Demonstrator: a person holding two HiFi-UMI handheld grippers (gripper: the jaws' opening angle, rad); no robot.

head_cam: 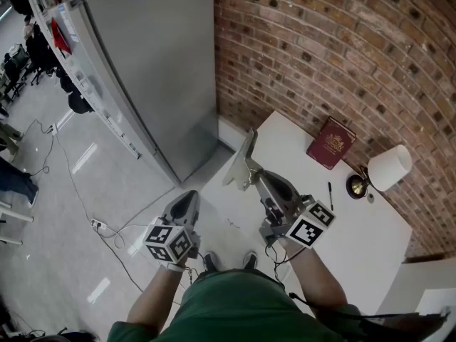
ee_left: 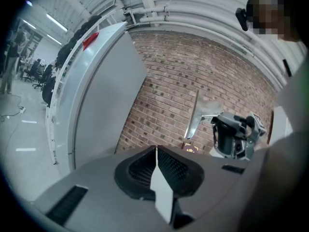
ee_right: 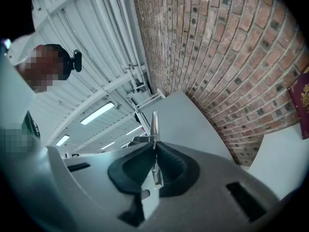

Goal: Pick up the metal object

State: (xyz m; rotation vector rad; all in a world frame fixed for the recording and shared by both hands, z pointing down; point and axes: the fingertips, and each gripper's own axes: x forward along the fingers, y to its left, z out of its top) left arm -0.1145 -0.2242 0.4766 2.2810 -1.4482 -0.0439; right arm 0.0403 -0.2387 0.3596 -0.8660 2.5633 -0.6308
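Note:
My right gripper (head_cam: 258, 179) is shut on the metal object (head_cam: 244, 164), a flat grey bracket-like piece lifted above the left end of the white table (head_cam: 356, 226). In the right gripper view the metal object (ee_right: 154, 129) stands on edge, pinched between the black pads (ee_right: 171, 166), with its blade sticking up past them. From the left gripper view the metal object (ee_left: 195, 117) shows held by the right gripper (ee_left: 217, 122) in front of the brick wall. My left gripper (head_cam: 187, 204) hangs over the floor to the left, shut with nothing in it (ee_left: 155, 153).
On the table lie a dark red book (head_cam: 331, 142), a black pen (head_cam: 330, 196) and a lamp with a white shade (head_cam: 388, 167). A brick wall (head_cam: 342, 55) runs behind the table. A grey partition (head_cam: 153, 70) stands to the left, with cables (head_cam: 107, 226) on the floor.

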